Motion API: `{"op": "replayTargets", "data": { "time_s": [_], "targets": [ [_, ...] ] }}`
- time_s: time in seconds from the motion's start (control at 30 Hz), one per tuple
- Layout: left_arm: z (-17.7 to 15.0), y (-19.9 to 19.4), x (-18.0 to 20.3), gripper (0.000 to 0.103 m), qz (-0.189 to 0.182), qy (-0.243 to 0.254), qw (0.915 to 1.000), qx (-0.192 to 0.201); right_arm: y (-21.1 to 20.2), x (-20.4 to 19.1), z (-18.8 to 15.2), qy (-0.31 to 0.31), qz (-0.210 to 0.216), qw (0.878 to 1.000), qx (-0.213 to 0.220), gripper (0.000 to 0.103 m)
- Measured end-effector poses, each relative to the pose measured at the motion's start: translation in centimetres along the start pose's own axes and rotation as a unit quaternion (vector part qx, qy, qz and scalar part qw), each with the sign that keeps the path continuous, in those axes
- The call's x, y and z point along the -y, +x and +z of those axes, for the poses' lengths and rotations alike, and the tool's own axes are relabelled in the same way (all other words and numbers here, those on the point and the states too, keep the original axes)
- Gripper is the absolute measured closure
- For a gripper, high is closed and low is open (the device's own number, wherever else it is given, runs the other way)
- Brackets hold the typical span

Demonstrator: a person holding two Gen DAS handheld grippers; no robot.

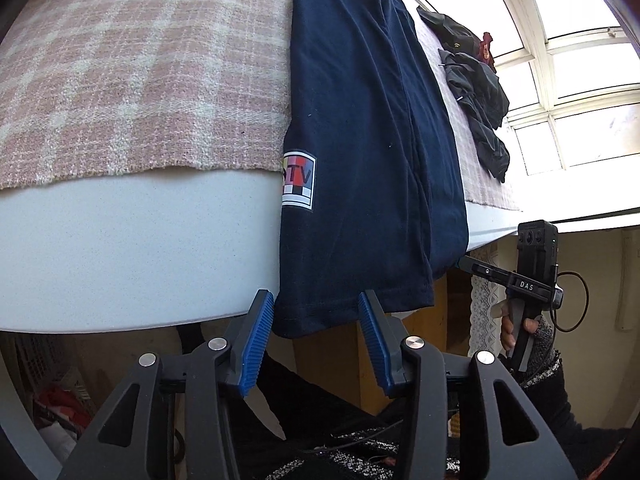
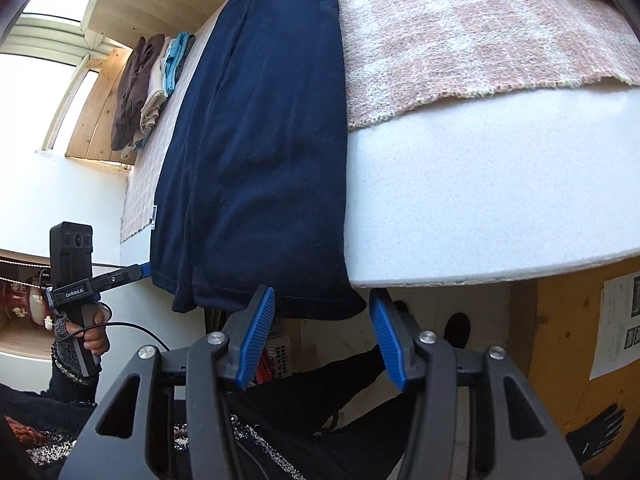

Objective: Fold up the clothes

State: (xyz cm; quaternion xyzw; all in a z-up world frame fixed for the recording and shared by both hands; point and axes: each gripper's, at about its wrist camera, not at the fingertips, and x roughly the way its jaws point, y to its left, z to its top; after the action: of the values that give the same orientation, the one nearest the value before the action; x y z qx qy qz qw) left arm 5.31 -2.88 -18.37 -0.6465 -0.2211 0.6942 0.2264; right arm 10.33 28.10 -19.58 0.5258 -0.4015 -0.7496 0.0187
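Left wrist view: the top of the navy shirt [image 1: 360, 128] is cut off at the picture's upper edge, and the colored patch [image 1: 298, 180] on it is half hidden by a fold. The shirt lies long and narrow across the white table [image 1: 120, 248], from the far side to the near edge, where its hem hangs over. The left gripper [image 1: 316, 320] is spread wide, with one blue finger on each side of the hem corner, gripping nothing. Pink checked cloth [image 1: 140, 72] lies bare on the left. A dark pile of clothes [image 1: 476, 92] sits farther right.

Right wrist view: the shirt [image 2: 256, 140] runs the same way, its far end cut off. The right gripper [image 2: 322, 316] is spread wide around the other hem corner, holding nothing. Bare table edge [image 2: 480, 208] lies to the right. Folded clothes [image 2: 148, 92] are stacked far off.
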Motion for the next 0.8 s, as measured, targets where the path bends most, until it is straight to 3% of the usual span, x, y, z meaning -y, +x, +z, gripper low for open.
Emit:
{"op": "replayTargets", "data": {
  "time_s": [0.13,0.17,0.2,0.23,0.27,0.33,0.43,0.6,0.7,0.8],
  "targets": [
    [0.2,0.6,1.1,0.067,0.007,0.027,0.9996,-0.011,0.5,-0.4,0.2,-0.015,0.008,1.0,-0.018,0.054],
    [0.2,1.0,1.6,0.084,0.016,0.042,0.9989,-0.016,0.6,-0.5,0.2,-0.018,0.012,1.0,-0.022,0.057],
    [0.2,1.3,1.8,0.093,0.023,0.055,0.998,-0.02,0.7,-0.8,0.2,-0.024,0.01,0.999,-0.028,0.061],
    [0.2,1.5,2.0,0.096,0.023,0.064,0.9974,-0.026,0.8,-1.1,0.2,-0.029,0.009,0.999,-0.033,0.077],
    [0.2,1.5,2.1,0.096,0.02,0.07,0.997,-0.027,0.8,-1.4,0.2,-0.035,0.009,0.999,-0.037,0.088],
    [0.3,1.4,2.4,0.097,0.012,0.082,0.9962,-0.027,0.6,-2.2,0.1,-0.044,0.019,0.998,-0.04,0.093],
    [0.6,0.7,2.4,0.098,-0.025,0.081,0.9961,-0.026,-0.5,-2.7,0.5,-0.035,0.046,0.998,-0.034,0.094],
    [2.0,-1.6,2.0,0.098,-0.097,0.062,0.9933,-0.006,-3.9,-3.2,1.5,0.002,0.112,0.993,0.028,0.094],
    [3.9,-3.6,1.9,0.098,-0.144,0.052,0.9881,0.01,-5.7,-3.7,2.6,0.014,0.142,0.988,0.067,0.095],
    [7.1,-5.4,2.2,0.098,-0.167,0.053,0.9841,0.03,-7.1,-4.4,5.2,0.015,0.156,0.983,0.1,0.095]
  ]
}}
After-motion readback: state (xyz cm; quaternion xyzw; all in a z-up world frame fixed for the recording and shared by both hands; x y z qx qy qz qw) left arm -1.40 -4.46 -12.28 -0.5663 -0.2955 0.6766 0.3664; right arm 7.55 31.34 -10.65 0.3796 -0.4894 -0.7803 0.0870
